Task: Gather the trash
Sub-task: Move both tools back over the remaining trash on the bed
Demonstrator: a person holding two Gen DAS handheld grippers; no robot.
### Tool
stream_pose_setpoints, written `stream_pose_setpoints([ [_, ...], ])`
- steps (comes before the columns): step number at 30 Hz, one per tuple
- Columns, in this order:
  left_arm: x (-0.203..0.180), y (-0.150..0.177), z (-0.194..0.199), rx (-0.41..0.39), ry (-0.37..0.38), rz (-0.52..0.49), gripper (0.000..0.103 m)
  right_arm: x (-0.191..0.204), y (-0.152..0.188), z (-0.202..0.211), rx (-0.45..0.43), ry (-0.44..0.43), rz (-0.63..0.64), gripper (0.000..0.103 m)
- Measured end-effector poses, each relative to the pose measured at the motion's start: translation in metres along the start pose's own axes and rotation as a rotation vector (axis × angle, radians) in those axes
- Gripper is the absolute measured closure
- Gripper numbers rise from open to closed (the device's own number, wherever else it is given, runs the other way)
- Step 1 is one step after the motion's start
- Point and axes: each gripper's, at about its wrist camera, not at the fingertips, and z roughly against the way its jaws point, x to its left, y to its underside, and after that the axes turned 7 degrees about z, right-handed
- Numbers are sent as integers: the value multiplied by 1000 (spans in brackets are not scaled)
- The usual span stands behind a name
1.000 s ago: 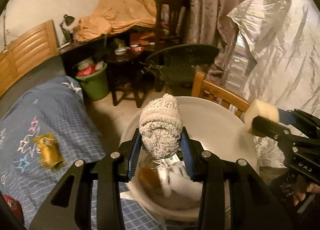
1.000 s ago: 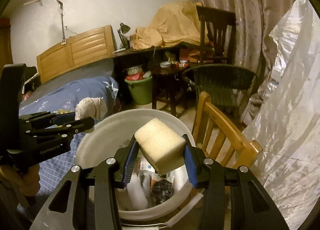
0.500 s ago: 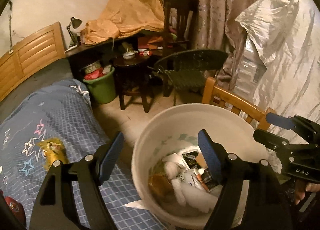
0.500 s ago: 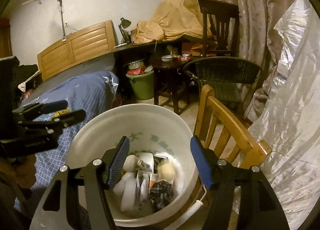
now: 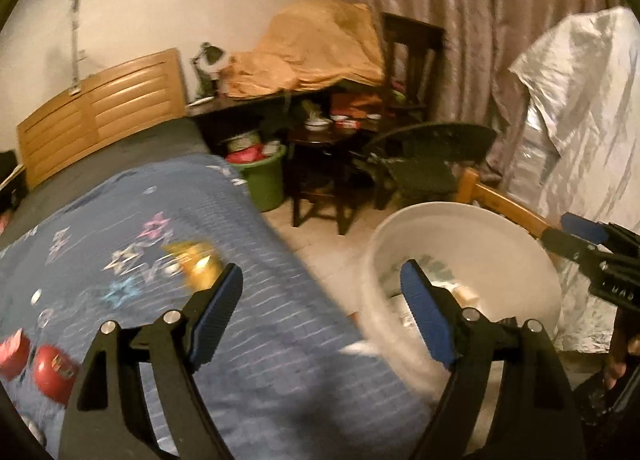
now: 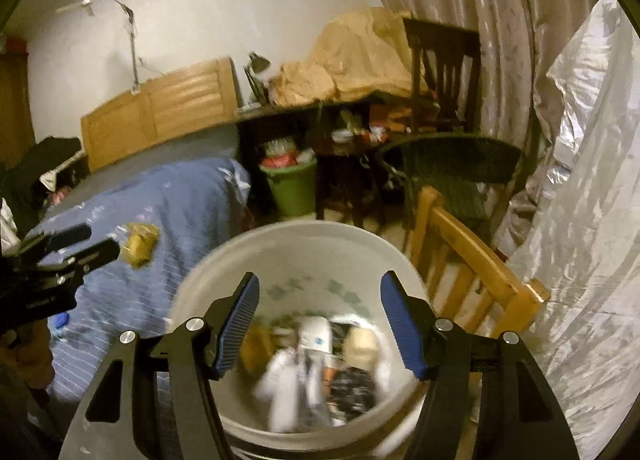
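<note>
A white bucket holds several pieces of trash, among them a white wad and a yellow sponge. My right gripper is open and empty right above the bucket. My left gripper is open and empty, above the bed edge left of the bucket. A yellow wrapper lies on the blue bedspread just beyond the left finger; it also shows in the right wrist view. Red items lie at the bed's near left.
A wooden chair stands right of the bucket, beside a silver plastic sheet. Behind are a green bin, a dark stool, a dark wicker chair and a cluttered desk.
Both grippers opened; the knitted wad and the sponge dropped into the bucket. My left gripper then swung left over the bed, toward the yellow wrapper.
</note>
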Motion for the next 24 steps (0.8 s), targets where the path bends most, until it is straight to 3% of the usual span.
stream_pose_setpoints([
  [7, 81, 27, 66, -53, -137, 97, 20, 95, -2, 40, -198, -47, 80, 36],
  [10, 127, 39, 98, -61, -196, 177, 20, 139, 0, 48, -239, -115, 107, 33],
  [13, 183, 50, 135, -71, -277, 251, 19, 185, 2, 46, -215, -219, 139, 33],
  [18, 266, 67, 178, -35, -344, 388, 19, 275, 12, 39, -131, -401, 234, 30],
  [21, 312, 83, 194, 39, -325, 422, 19, 331, 19, 39, -75, -526, 306, 24],
  [24, 342, 103, 195, 143, -240, 372, 19, 384, 29, 37, -1, -655, 385, 22],
])
